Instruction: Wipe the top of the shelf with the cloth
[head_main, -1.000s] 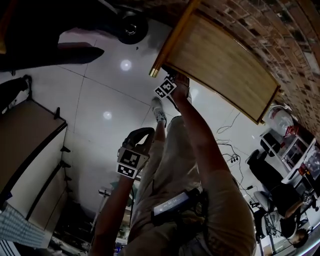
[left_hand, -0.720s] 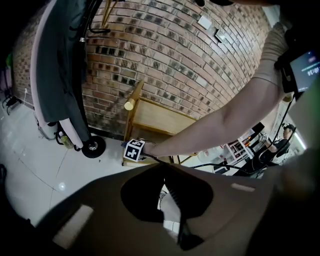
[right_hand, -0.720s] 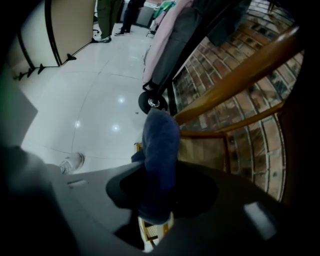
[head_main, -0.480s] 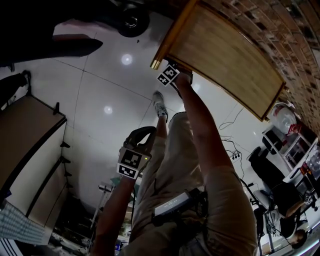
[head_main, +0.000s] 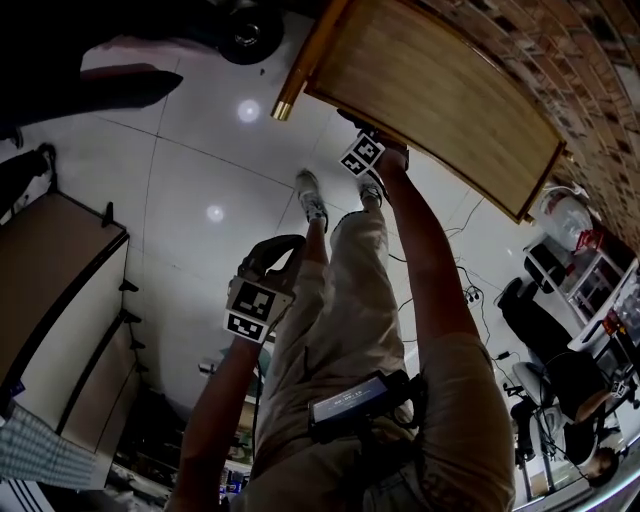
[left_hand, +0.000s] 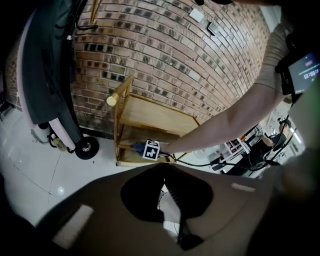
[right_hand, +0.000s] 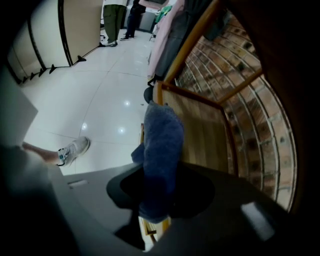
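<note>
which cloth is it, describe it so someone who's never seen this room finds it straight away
Find the brick wall and the wooden shelf standing against it. At the shelf's top board, the right gripper is shut on a dark blue, fuzzy cloth bunched between its jaws. It is the only soft blue thing on the shelf; everything around it is bare wood.

Wooden shelf (head_main: 440, 95) stands on white tiled floor (head_main: 190, 170), back to brick wall (head_main: 590, 110). Blue cloth (right_hand: 162, 145) at top's front edge; contact unclear.
</note>
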